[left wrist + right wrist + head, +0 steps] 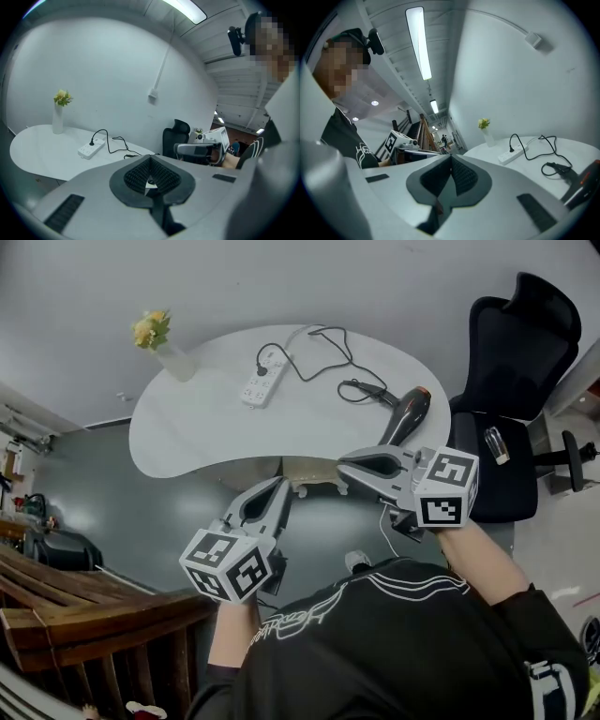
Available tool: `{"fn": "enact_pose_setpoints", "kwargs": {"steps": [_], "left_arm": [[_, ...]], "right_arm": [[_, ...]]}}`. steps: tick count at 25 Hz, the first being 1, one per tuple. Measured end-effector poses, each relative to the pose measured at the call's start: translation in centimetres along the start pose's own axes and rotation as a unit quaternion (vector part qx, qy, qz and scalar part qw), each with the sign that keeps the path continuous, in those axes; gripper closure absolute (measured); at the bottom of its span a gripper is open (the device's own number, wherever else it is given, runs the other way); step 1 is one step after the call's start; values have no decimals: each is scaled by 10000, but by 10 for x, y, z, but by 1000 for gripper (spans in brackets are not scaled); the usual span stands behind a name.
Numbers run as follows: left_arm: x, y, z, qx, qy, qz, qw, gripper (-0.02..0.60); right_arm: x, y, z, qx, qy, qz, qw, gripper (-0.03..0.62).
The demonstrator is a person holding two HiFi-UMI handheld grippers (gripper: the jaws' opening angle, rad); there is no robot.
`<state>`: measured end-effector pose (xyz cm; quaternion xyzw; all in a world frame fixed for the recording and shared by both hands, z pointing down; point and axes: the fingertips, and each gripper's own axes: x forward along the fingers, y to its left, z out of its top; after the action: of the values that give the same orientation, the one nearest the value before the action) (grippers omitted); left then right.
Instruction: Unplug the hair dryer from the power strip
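A white power strip [263, 379] lies on the round white table [187, 427], with a black plug [262, 367] seated in it. Its black cord [328, 360] runs right to the black and orange hair dryer [409, 415] near the table's right edge. Both grippers hover in front of the table, short of it. My left gripper [281, 486] is shut with nothing in it, and my right gripper [345, 468] is shut and empty too. The left gripper view shows the strip [91, 149]. The right gripper view shows the strip [512, 155] and the dryer [581, 185].
A white vase with yellow flowers [161, 341] stands at the table's far left. A black office chair [516, 362] sits right of the table, close to the dryer. Wooden stair rails [84, 615] are at the lower left.
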<state>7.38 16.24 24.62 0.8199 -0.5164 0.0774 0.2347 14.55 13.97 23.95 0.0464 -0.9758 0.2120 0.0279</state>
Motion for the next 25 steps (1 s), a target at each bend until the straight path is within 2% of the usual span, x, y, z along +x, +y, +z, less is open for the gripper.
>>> {"fn": "enact_pose_setpoints", "kwargs": {"steps": [4,10,16,25], "left_arm": [[18,22,20,140,-40,65,9999,578],[38,64,39,180,-209,74,9996,578],[69,126,56,353,-182,-32,9992,578],[126,229,74,418,228,-277,9985,560]], "right_arm": [[14,-21,22,-114,-162,199,9996,599],[40,-55,31,-79,-179,178,9997,599],[82,-101,38,74,-123,-42,9999,599],[149,-176,54,435,-45,-582,9973,599]]}}
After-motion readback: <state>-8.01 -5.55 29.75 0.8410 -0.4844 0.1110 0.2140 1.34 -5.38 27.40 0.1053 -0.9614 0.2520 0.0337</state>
